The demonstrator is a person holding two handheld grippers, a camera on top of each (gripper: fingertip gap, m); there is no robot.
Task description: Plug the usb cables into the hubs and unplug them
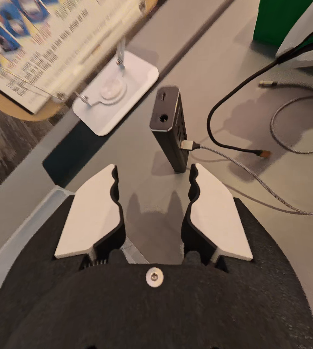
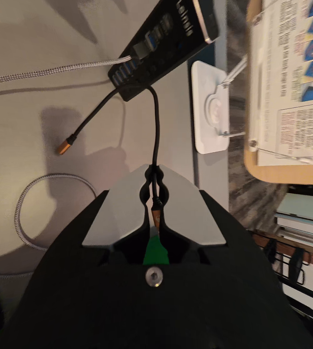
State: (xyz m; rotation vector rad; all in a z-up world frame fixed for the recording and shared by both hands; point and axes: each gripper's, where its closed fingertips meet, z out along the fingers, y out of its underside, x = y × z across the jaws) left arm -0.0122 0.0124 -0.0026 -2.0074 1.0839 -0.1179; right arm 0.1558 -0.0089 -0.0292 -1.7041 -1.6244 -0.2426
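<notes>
At frame centre on the grey tabletop (image 1: 218, 62), the dark slab-shaped USB hub (image 1: 168, 128) stands on end, long axis upright, braided grey cable (image 1: 227, 156) plugged sideways. The left gripper (image 1: 153, 168) gapes wide below it; the right gripper (image 2: 153, 167) pinches the black orange-tipped cable (image 2: 156, 132).

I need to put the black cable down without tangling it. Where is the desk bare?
Bare desk lies between the open left gripper and the white stand base, left of the hub. Right of the hub is crowded: the plugged braided cable, its loop and the black cable.
</notes>
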